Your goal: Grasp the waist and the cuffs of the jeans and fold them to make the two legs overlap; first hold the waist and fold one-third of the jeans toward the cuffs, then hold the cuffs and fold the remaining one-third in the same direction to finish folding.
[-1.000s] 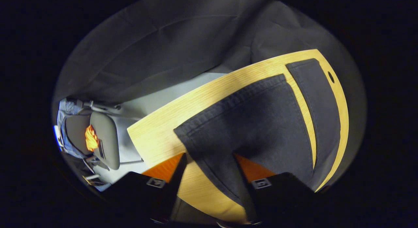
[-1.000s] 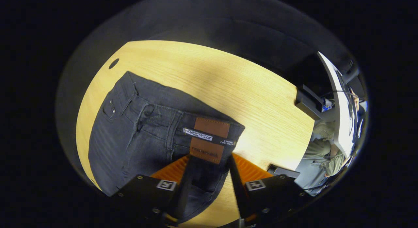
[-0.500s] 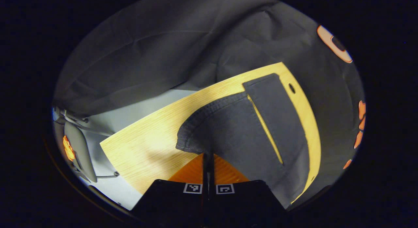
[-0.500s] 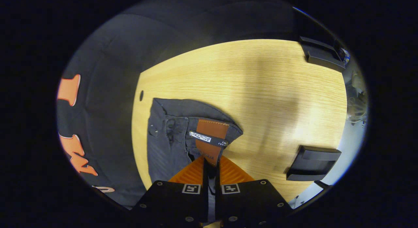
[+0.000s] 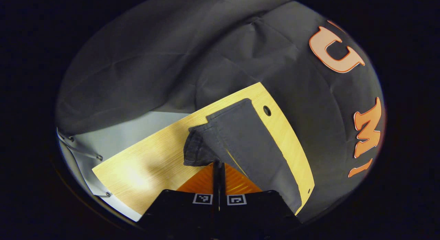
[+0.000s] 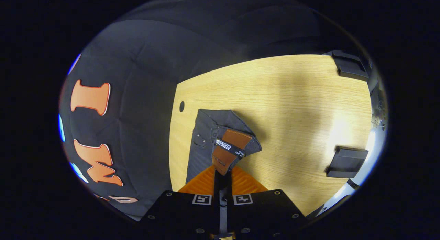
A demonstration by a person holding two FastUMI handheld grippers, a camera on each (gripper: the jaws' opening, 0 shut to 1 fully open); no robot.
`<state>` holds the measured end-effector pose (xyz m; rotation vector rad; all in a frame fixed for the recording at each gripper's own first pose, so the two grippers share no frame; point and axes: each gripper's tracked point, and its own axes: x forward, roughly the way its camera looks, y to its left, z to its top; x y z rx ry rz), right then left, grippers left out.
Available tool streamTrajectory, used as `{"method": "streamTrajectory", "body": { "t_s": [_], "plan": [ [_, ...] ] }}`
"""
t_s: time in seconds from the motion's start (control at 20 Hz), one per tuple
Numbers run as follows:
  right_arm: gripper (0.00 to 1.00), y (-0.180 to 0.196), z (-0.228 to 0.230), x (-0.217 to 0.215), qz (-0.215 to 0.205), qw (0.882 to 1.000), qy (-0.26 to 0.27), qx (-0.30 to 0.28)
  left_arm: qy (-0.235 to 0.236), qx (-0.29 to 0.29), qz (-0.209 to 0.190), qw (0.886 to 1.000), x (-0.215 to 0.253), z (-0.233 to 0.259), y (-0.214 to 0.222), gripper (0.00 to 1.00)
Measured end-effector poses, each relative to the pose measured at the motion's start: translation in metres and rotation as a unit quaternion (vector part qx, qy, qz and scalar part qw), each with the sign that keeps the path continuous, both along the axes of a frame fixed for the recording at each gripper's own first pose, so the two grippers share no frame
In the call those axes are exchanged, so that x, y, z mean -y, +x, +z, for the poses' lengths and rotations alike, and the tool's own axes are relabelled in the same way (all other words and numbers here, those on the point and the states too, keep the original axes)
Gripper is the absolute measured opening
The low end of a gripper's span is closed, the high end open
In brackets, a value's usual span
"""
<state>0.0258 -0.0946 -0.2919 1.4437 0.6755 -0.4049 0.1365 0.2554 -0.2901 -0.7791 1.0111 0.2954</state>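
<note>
Dark grey denim jeans lie along the far edge of a light wood-grain table, beside the booth's black cloth wall. Left gripper, fingers pressed together, clamps a cuff and holds it raised off the tabletop, the hem curling over towards the other leg. Right gripper, likewise clenched, pinches the waist at the brown leather patch, with the waistband lifted and draped towards the side of the jeans that rests flat near a small round hole in the table. Two black blocks sit well apart at the opposite table edge. Judged stage: the lengthwise fold that overlaps the two legs is under way, with both ends gripped and raised but the upper leg not yet laid flat on the lower. Both one-third folds, first from the waist and then from the cuffs, appear to remain undone
</note>
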Motion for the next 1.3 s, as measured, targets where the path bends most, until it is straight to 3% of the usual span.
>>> {"method": "streamTrajectory", "body": {
  "t_s": [0.25, 0.5, 0.95, 1.3],
  "plan": [
    [0.09, 0.013, 0.024, 0.004, 0.012, 1.0, -0.006, 0.027, 0.004, 0.007, -0.025, 1.0, 0.01, -0.001, 0.033, 0.01],
    [0.09, 0.04, 0.038, 0.007, 0.018, 0.999, -0.023, 0.023, 0.047, 0.025, -0.033, 0.998, -0.004, 0.005, 0.082, 0.01],
    [0.08, 0.084, 0.041, 0.01, 0.031, 0.999, -0.03, 0.015, 0.099, 0.044, -0.062, 0.992, -0.005, 0.004, 0.168, 0.0],
    [0.08, 0.128, 0.03, 0.011, 0.046, 0.998, -0.032, -0.001, 0.146, 0.044, -0.107, 0.982, 0.012, -0.002, 0.227, 0.0]
  ]
}}
